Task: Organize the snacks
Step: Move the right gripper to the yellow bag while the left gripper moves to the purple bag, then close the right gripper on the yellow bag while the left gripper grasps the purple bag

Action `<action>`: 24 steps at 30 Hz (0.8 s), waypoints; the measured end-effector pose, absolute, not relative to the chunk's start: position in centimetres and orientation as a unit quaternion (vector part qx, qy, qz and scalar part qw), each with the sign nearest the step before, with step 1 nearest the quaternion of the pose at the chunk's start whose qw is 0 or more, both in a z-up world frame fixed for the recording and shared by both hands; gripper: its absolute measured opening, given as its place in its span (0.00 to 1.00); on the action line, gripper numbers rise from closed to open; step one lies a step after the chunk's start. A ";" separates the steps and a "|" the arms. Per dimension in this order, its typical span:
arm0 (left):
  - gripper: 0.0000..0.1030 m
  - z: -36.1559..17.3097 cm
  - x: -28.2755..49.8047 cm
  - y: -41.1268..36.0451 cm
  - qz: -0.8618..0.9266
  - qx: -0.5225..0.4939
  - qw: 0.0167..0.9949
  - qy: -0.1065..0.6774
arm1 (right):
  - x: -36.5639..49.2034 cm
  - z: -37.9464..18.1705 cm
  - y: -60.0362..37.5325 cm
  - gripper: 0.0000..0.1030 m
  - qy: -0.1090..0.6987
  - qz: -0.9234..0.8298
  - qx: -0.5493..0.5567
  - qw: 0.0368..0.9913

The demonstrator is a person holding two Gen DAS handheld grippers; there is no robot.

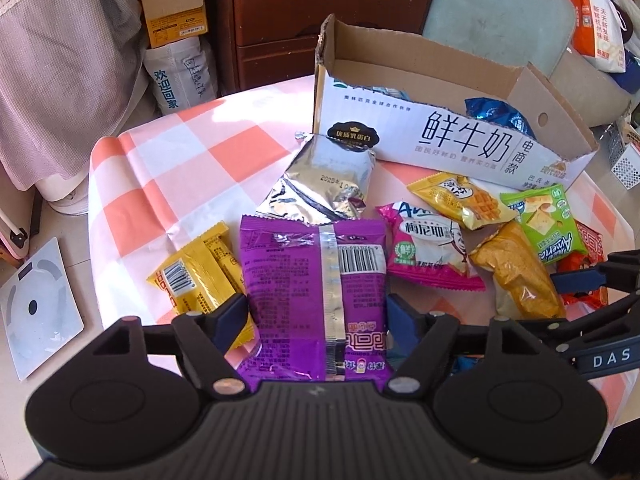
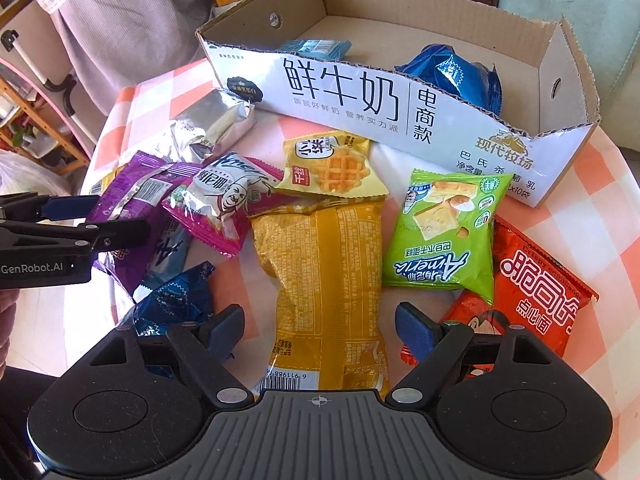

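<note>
The left claw [image 1: 316, 312] stands wide around the purple snack packet [image 1: 316, 280], pads barely touching it. The right claw [image 2: 320, 322] is wide, straddling the long yellow packet [image 2: 324, 280] without contact. Both packets lie on the checkered bench [image 1: 160, 168] near the cardboard box [image 2: 360, 92].

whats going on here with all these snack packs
A person with two handheld grippers is sorting snack packets on a checked table into a cardboard milk box, which already holds blue packets. The left gripper straddles a purple packet; the right gripper straddles a long yellow packet. Neither grips yet.
</note>
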State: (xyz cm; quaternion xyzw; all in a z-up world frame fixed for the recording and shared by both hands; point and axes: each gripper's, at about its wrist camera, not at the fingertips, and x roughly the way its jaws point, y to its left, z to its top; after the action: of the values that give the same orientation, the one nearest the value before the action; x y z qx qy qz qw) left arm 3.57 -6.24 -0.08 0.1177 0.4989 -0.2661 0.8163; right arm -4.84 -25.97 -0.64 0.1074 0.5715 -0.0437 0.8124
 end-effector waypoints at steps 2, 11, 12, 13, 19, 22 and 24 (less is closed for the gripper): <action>0.72 -0.5 3.5 -6.5 -0.264 0.126 0.814 0.501 | -4.7 -0.9 -25.9 0.82 0.574 -0.046 0.104 0.811; 0.72 -1.3 3.3 -7.1 -0.257 0.145 0.817 0.496 | -4.5 -1.5 -26.1 0.81 0.573 -0.054 0.096 0.812; 0.72 -1.3 3.3 -7.1 -0.257 0.146 0.817 0.495 | -4.5 -1.5 -26.1 0.82 0.572 -0.055 0.097 0.813; 0.72 -1.3 3.2 -7.1 -0.257 0.147 0.818 0.494 | -4.5 -1.5 -26.1 0.81 0.571 -0.056 0.097 0.813; 0.69 -1.2 3.0 -7.2 -0.258 0.151 0.819 0.490 | -4.5 -1.4 -26.0 0.78 0.566 -0.059 0.096 0.816; 0.68 -1.1 2.8 -7.5 -0.258 0.163 0.819 0.485 | -4.7 -1.2 -26.0 0.66 0.560 -0.059 0.091 0.821; 0.67 -1.0 2.6 -7.6 -0.256 0.168 0.821 0.482 | -4.7 -1.0 -26.0 0.57 0.557 -0.060 0.092 0.824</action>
State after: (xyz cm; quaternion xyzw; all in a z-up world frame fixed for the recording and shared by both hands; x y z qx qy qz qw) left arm 2.63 -7.62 -1.03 0.1676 0.4818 -0.2565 0.8210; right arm -4.72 -25.99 -1.01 0.0916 0.5566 -0.0605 0.8235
